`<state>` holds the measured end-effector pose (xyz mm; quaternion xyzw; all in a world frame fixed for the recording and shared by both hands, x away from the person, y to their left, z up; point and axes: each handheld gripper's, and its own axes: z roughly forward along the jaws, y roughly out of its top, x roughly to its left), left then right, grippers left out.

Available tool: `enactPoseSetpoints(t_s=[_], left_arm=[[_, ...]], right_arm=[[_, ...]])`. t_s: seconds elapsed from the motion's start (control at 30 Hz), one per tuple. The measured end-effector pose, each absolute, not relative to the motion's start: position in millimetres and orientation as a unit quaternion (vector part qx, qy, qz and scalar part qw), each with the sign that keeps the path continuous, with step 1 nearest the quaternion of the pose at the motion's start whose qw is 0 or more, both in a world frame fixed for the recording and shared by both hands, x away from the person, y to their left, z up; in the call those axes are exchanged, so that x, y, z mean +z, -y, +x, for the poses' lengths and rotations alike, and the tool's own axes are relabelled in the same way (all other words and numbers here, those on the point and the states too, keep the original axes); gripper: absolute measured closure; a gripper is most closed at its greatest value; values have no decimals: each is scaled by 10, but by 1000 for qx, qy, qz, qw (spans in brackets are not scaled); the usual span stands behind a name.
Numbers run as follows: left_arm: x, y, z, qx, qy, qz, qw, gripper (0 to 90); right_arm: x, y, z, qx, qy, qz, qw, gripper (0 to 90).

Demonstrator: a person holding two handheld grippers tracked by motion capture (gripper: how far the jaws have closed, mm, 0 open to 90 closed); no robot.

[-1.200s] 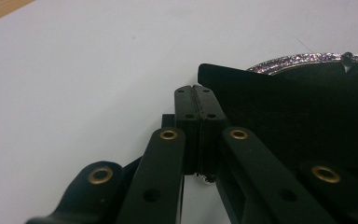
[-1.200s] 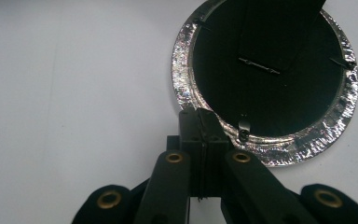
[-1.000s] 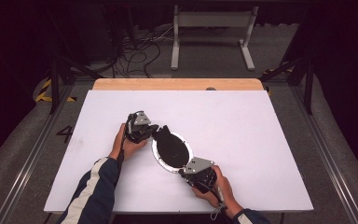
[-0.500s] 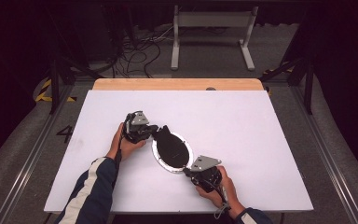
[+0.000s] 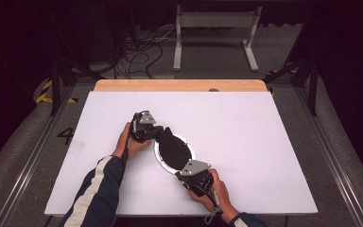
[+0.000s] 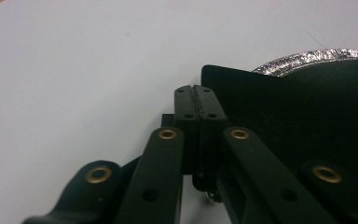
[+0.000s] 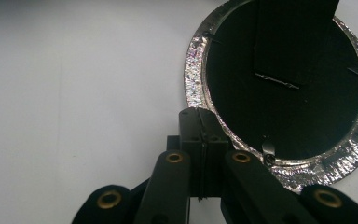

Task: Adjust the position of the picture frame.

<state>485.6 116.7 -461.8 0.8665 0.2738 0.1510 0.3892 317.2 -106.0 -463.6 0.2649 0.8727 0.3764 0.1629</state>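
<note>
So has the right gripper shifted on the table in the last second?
No. In the high view the right gripper sits at the same near rim of the round frame, equally far from the table's front edge.

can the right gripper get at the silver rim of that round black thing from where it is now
Probably yes. The right gripper, jaws shut, sits right at the silver rim of the round black piece, with nothing between.

The left gripper (image 5: 157, 133) covers the far edge of the disc (image 5: 174, 151); the right gripper (image 5: 189, 174) covers its near rim. In the right gripper view the top edge cuts off the disc and its flap (image 7: 293, 37). Whether either gripper pinches anything is unclear.
</note>
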Motion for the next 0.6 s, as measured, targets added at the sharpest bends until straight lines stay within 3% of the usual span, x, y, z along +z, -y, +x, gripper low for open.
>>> enactPoseSetpoints(t_s=[0.6], left_arm=[[-4604,-1326,4819,90,-273,874,391,900]], right_arm=[[-4637,1153,3152,372,-864,289,180,900]])
